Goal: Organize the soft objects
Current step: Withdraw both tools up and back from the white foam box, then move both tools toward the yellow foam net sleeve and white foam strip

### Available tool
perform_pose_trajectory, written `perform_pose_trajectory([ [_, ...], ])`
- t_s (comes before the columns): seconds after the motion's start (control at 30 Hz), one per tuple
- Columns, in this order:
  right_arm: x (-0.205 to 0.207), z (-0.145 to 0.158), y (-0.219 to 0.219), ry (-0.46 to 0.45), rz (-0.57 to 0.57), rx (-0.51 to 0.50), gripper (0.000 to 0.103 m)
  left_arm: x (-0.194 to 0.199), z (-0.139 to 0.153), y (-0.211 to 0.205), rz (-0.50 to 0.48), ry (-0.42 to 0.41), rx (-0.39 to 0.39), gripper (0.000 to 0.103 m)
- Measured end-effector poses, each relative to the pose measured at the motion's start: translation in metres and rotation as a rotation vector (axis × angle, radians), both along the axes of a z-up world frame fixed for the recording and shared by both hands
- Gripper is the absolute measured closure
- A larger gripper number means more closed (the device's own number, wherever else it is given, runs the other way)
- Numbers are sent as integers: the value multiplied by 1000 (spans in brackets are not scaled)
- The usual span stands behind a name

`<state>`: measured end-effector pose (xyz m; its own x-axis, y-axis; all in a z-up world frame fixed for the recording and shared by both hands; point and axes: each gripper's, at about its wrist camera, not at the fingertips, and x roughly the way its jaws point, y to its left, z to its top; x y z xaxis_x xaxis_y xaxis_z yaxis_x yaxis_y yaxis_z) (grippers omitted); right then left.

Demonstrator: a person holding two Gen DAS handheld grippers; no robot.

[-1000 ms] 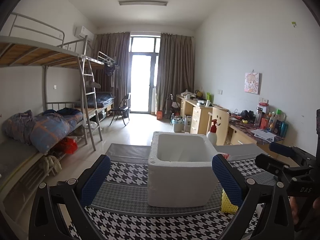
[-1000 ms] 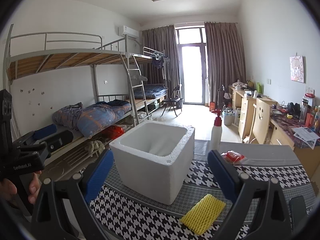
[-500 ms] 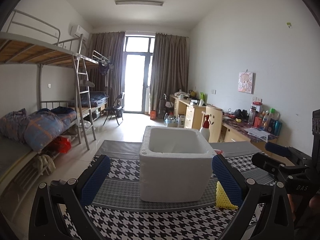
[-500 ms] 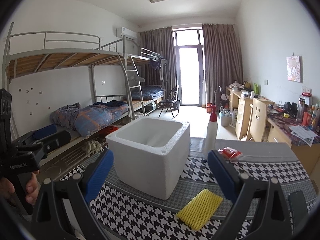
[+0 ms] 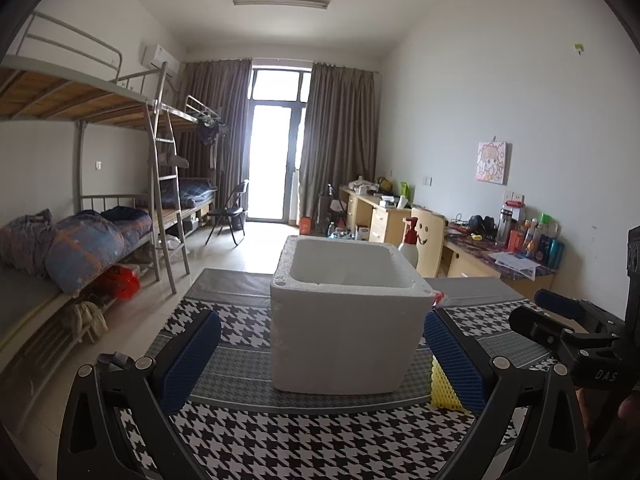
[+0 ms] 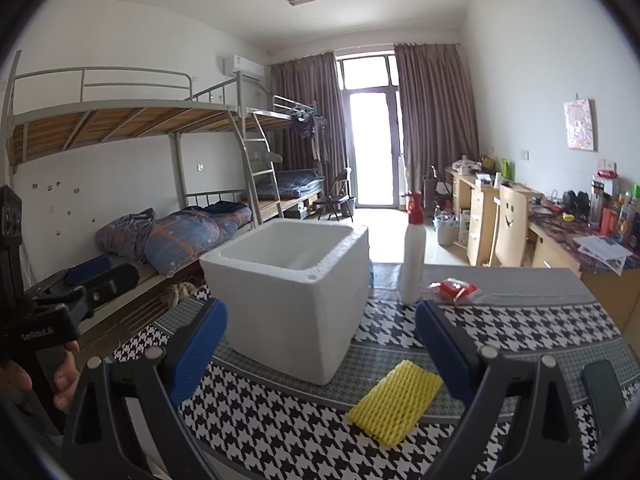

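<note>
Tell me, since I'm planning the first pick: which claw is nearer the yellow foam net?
Right. The right claw hangs open just above the yellow foam net; the left claw faces the styrofoam box, with the net off to its right.

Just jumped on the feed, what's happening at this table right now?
A person holds two handheld grippers above a houndstooth-covered table, and both are open and empty. The left gripper faces the white foam box. The right gripper hangs nearest the yellow foam net sleeve, which lies flat on the cloth beside the box. A white spray bottle and a red packet sit further back. Nothing has been picked up yet.
</note>
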<state>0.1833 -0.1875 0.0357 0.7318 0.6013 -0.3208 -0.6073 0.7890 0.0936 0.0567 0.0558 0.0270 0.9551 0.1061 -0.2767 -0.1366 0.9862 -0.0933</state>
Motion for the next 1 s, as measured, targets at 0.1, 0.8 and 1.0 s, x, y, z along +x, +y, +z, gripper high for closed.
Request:
perform_pose_trajectory([
  [0.1,0,-3,-3,9,-8,-3,6,1,-3,-1,5,-4,6,1],
  [0.8,-8,-16,-21,11,-79,5,6,5,-18,-4,-30,8,8,1],
  [1.0,-7,-17,-22,14,-87,-2,6,4,-19,-7,-29,-1,20,1],
])
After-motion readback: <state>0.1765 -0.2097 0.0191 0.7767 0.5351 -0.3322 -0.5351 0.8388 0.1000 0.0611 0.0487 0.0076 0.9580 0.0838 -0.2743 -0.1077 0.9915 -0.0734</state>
